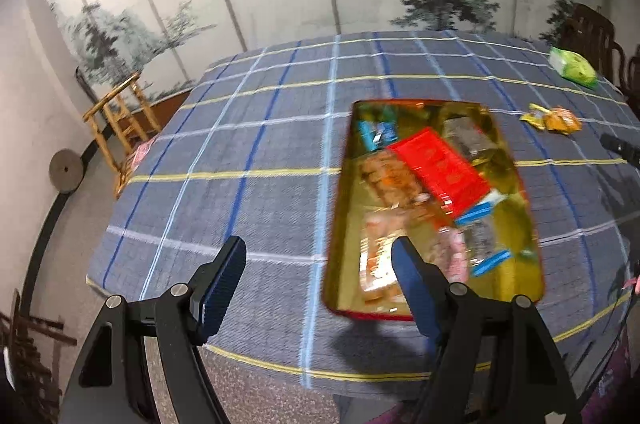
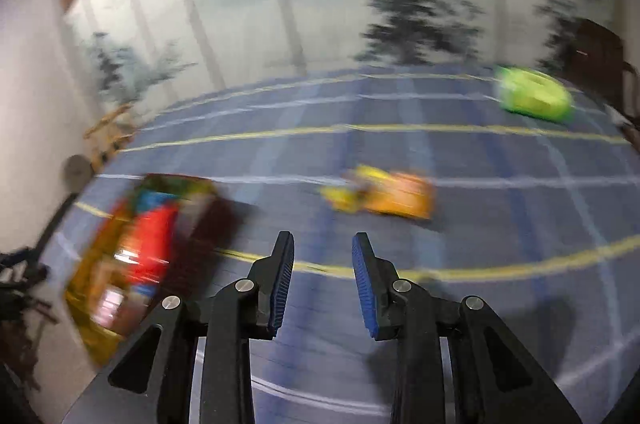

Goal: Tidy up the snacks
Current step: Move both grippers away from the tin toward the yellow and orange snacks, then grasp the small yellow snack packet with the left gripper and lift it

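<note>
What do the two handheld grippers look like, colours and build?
Both match: the left gripper and right gripper have matte black angular linkage arms with round silver pivot pins, and two flat fingers faced with ribbed blue pads. No cables or markings are visible on either.

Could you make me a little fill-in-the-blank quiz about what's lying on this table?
1. The gold tray with snacks in it has a ____ rim.
2. The biggest packet in the tray is coloured ____.
3. Outside the tray, the snack bag at the far edge of the checked tablecloth is ____.
4. Between the fingers of the right gripper there is ____.

Missing words: red; red; green; nothing
</note>
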Demonstrator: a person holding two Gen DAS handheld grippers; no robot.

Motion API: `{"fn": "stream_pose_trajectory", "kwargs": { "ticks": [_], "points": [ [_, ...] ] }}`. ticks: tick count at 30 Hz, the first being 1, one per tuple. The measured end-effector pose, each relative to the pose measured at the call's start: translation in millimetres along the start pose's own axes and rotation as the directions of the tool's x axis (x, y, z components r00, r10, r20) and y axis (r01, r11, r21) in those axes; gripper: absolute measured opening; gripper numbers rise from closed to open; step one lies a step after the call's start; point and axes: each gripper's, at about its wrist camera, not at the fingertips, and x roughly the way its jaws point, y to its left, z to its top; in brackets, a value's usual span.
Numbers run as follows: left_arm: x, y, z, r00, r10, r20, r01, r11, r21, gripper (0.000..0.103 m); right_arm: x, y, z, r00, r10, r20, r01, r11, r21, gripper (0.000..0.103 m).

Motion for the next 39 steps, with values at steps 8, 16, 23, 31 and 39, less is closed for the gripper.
{"fn": "stream_pose_trajectory", "kwargs": {
  "ticks": [8,16,23,31,39],
  "points": [
    [-26,-61,35,0.988,-0.147,0.040,0.141,0.981,0.131,0.085,-6,-98,-22,0.978,-0.194,-0.076,0.199,0.978,0.064,0.037],
    [-28,-140,80,0.923,-0.384,-0.017,0.374,0.887,0.272,0.087,7,-140,-29,0.968,-0.214,-0.131,0.227,0.969,0.094,0.044],
    [16,-217,124,0.904,-0.417,-0.091,0.413,0.803,0.430,0.087,21,-155,-23,0.970,-0.209,-0.121,0.223,0.969,0.109,0.053],
    [94,-265,166,0.862,-0.465,-0.204,0.502,0.724,0.474,0.078,26,-154,-22,0.982,-0.169,-0.082,0.177,0.979,0.105,0.059],
    [148,-294,182,0.825,-0.460,-0.328,0.563,0.629,0.535,0.068,23,-157,-23,0.991,-0.115,-0.066,0.123,0.984,0.128,0.061]
  ]
}}
